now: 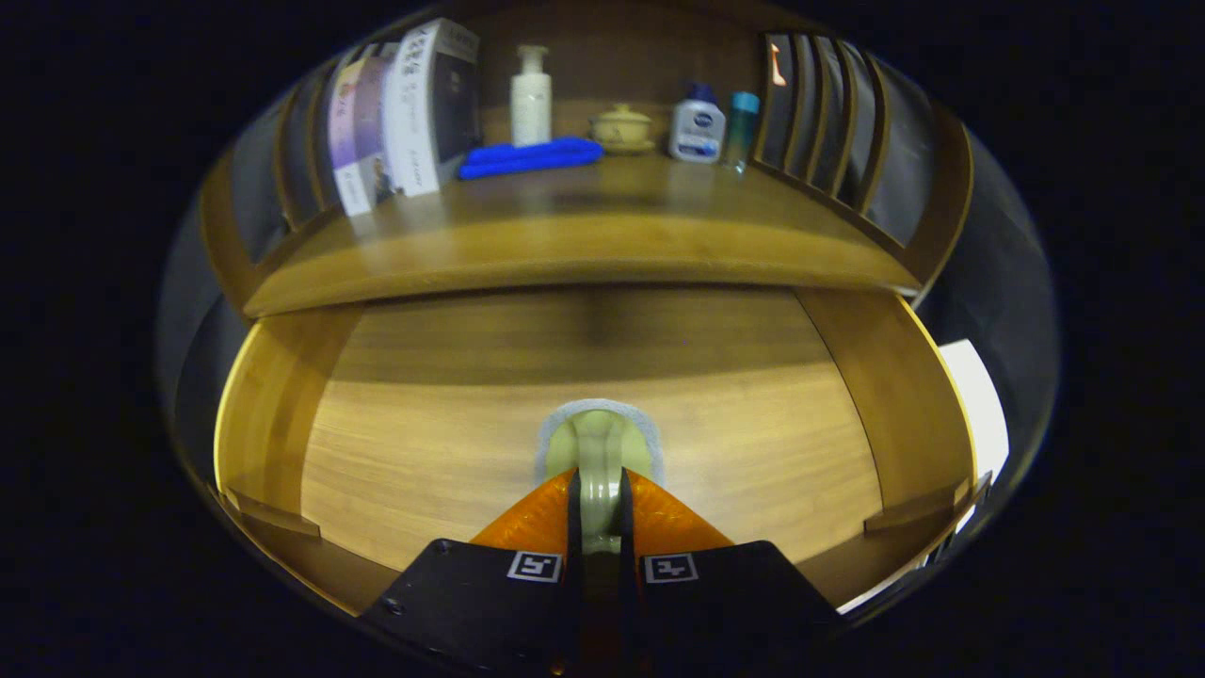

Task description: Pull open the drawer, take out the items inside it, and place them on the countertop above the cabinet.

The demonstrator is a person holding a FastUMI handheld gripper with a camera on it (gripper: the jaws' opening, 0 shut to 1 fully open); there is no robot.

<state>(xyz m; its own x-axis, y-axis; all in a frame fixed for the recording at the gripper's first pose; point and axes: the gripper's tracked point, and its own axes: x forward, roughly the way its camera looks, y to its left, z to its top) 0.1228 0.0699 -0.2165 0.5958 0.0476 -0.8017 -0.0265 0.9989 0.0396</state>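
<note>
Warm brown wood surrounds everything: an open drawer (424, 452) below and the countertop (584, 235) of the cabinet above it. Down at the near end, the gripper (599, 513) has its two orange fingers (537, 518) drawn close together, clamped on the edge of a pale green, rounded item (600, 452) that stands between them and reaches just ahead of their tips; its exact kind is hard to tell. That item sits on a grey-white pad or rim (555, 428) on the drawer floor, roughly midway between the drawer's left wall (273, 405) and right wall (904, 395). Each finger carries a small black-and-white marker (535, 566) at its base, on the black body of the tool. Beyond the fingers the drawer floor runs back into shadow under the countertop's front edge. Up on the countertop, a folded blue cloth (530, 156) lies near the back, with a white pump bottle (531, 96) just behind it. Left of these stand several upright books (405, 113). To the right of the cloth is a small yellowish lidded bowl (621, 127), then a white bottle with a blue cap (697, 125) and, beside it, a slim teal-capped bottle (741, 127). Slatted wooden rails (828, 122) close in the countertop on both sides.
</note>
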